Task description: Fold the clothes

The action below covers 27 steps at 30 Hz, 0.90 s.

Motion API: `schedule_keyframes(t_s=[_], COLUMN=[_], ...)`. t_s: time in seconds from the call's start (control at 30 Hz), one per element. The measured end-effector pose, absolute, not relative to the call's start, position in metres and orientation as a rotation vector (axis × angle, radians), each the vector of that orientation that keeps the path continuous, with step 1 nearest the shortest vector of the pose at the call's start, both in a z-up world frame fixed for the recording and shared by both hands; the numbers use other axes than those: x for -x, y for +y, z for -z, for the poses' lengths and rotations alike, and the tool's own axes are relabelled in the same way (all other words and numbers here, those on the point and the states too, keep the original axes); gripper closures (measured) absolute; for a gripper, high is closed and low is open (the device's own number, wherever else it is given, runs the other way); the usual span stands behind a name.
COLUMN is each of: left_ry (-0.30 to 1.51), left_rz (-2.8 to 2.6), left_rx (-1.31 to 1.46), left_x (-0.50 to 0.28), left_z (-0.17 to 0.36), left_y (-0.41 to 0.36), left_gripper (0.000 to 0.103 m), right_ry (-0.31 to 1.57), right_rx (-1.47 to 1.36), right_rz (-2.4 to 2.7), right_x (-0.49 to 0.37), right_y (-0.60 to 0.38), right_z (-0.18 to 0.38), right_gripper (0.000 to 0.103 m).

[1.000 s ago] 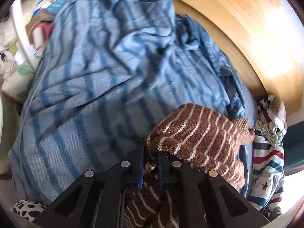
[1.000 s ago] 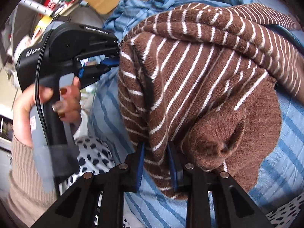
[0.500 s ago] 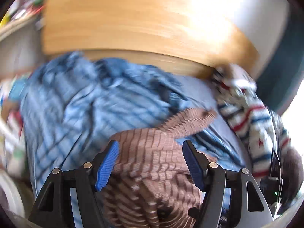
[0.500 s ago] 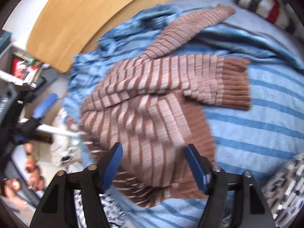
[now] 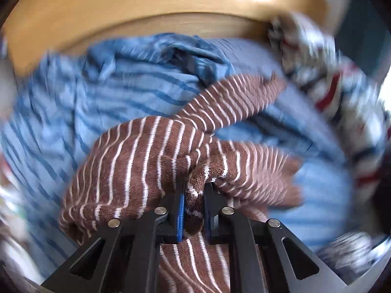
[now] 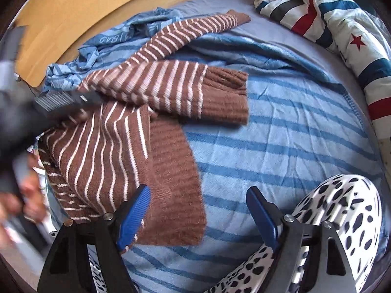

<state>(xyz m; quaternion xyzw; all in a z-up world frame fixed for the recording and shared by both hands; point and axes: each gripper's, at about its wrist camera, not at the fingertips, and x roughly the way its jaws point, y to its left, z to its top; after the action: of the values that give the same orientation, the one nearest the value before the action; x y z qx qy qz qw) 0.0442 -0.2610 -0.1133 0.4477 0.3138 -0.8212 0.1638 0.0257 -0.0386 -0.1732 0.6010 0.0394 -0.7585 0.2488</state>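
Observation:
A brown sweater with thin white stripes (image 6: pixel 122 146) lies spread on a blue striped blanket (image 6: pixel 281 146), one sleeve (image 6: pixel 190 34) stretched toward the headboard. My left gripper (image 5: pixel 194 195) is shut on a bunched fold of the sweater (image 5: pixel 136 161) near its left side; it also shows blurred at the left of the right wrist view (image 6: pixel 48 107). My right gripper (image 6: pixel 198 210) is open and empty, its fingers above the sweater's lower hem and the blanket.
A wooden headboard (image 6: pixel 85 12) curves along the far side. A white quilt with red and blue stripes and stars (image 6: pixel 342 31) lies at the right. A black-spotted white cloth (image 6: pixel 337 219) lies under my right gripper's right finger.
Both grippers let go of the sweater and it dropped flat onto the blanket. The left gripper has since shut on a fold of it again. The right gripper stays open and has drawn back.

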Motion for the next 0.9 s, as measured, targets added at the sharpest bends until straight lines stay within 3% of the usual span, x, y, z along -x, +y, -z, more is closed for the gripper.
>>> schedule_keyframes(t_s=[0.07, 0.17, 0.37, 0.4, 0.47, 0.53, 0.67, 0.7, 0.77, 0.9], left_ry=[1.158, 1.103, 0.977, 1.016, 1.169, 1.279, 1.363, 1.373, 1.369, 1.349], left_rz=[2.287, 2.148, 1.650, 1.610, 1.559, 1.546, 1.670, 1.708, 1.800, 1.864], left_rx=[-1.094, -0.892, -1.125, -1.178, -1.228, -1.214, -1.154, -1.138, -1.089, -1.001], left_x=[-0.076, -0.127, -0.204, -0.211, -0.223, -0.228, -0.220, -0.217, -0.211, -0.214], left_z=[0.096, 0.076, 0.138, 0.155, 0.182, 0.192, 0.171, 0.162, 0.139, 0.114], left_y=[-0.297, -0.340, -0.363, -0.363, -0.356, -0.349, -0.337, -0.333, -0.326, -0.315], left_gripper=[0.091, 0.091, 0.090, 0.087, 0.065, 0.053, 0.050, 0.047, 0.029, 0.025], right_ry=[0.088, 0.070, 0.076, 0.104, 0.172, 0.228, 0.193, 0.157, 0.107, 0.104], right_rx=[-1.638, -1.626, -1.616, -1.603, -1.574, -1.551, -1.516, -1.506, -1.469, -1.334], right_rz=[2.042, 2.025, 1.985, 1.974, 1.947, 1.929, 1.929, 1.934, 1.967, 2.003], right_x=[-0.031, -0.038, -0.051, -0.055, -0.063, -0.070, -0.065, -0.060, -0.048, -0.033], right_y=[-0.044, -0.055, -0.082, -0.087, -0.098, -0.104, -0.100, -0.097, -0.093, -0.108], right_z=[0.171, 0.167, 0.168, 0.168, 0.170, 0.171, 0.165, 0.161, 0.152, 0.120], right_gripper=[0.019, 0.019, 0.019, 0.019, 0.019, 0.019, 0.019, 0.019, 0.019, 0.022])
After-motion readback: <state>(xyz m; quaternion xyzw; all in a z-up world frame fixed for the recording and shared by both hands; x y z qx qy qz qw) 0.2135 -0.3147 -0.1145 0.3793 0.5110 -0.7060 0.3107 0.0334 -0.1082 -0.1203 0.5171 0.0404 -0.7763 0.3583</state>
